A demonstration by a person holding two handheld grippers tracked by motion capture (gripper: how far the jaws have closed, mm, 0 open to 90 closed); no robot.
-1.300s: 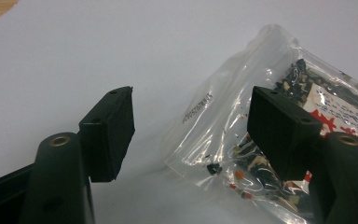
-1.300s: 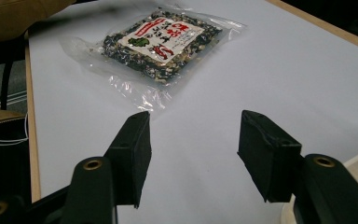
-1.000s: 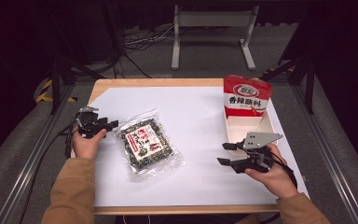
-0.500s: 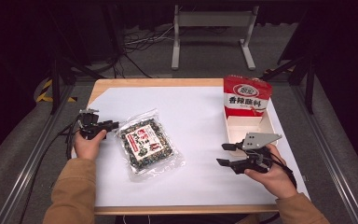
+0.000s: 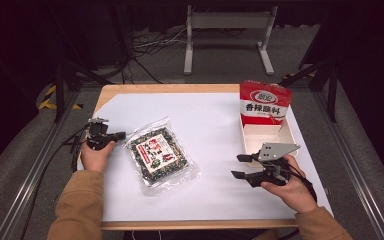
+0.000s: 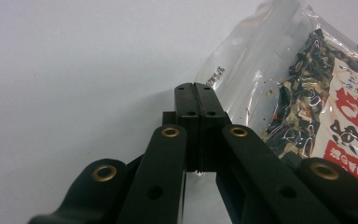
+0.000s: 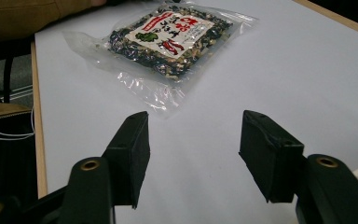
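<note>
My left gripper (image 5: 111,136) sits at the table's nine o'clock edge, its jaws pressed flat together with nothing between them, tips pointing toward three o'clock. The clear snack bag (image 5: 161,154) lies just beside those tips, on the three-o'clock side; in the left gripper view the bag's sealed transparent edge (image 6: 242,70) comes right up next to the closed jaws, though I cannot tell whether they touch it. My right gripper (image 5: 242,166) rests near the table's four o'clock, jaws spread wide and empty, pointing toward nine o'clock at the bag, which is well apart from it across bare white table (image 5: 215,125).

The bag lies flat, its long axis running from about eleven o'clock to five o'clock on the table. My left hand is clearly the nearer one, so I judge any pick-up starts there, and the jaws would have to open first.

The bag's label (image 7: 168,29) is white and red with large Chinese characters and pictures of greens and red chillies; I cannot read them. At the table's two o'clock a red and white packet (image 5: 264,102) stands in a white tray (image 5: 286,131), printed with 香辣脆料 under an oval logo too small to read.
</note>
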